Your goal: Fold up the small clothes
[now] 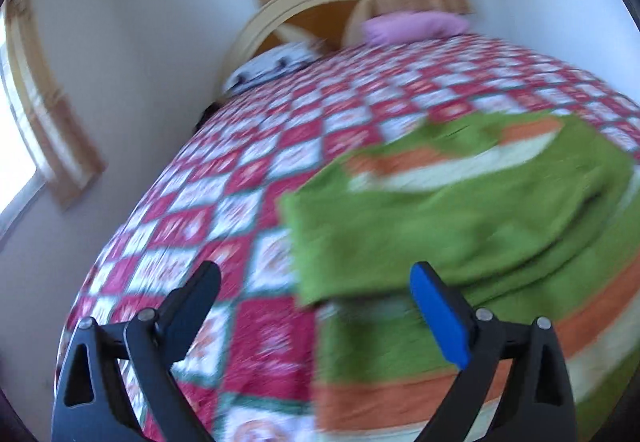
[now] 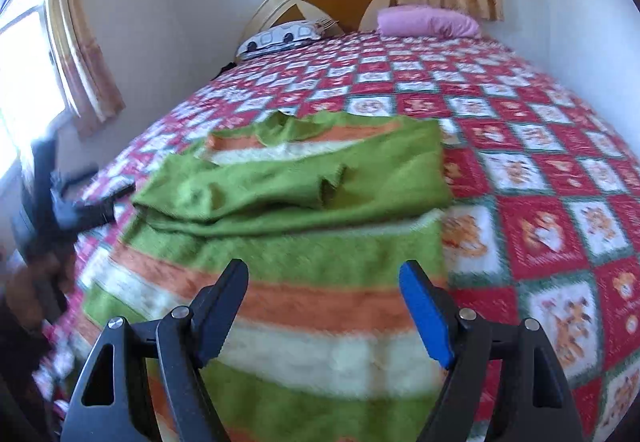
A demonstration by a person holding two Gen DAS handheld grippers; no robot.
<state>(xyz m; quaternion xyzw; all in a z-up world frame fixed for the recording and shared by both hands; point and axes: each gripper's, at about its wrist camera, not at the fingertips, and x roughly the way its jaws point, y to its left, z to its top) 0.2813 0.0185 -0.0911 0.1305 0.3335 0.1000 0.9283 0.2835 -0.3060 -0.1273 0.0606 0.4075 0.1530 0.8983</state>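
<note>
Though blurred by motion in the left wrist view, still readable as a green, orange and white striped garment point(image 1: 460, 210) spread on the checked quilt of the bed point(image 1: 224, 186). Cut off at the lower frame edge in both views; sleeve folded across the body, edges smeared. Left gripper point(image 1: 316, 278) released, jaws spread wide, nothing between them, garment's near corner just ahead and toward the blue pad. Right gripper point(image 2: 324, 278) likewise released, jaws apart above the striped body, contact impossible to tell. Pink pillow point(image 2: 428, 22) far off by the headboard.
</note>
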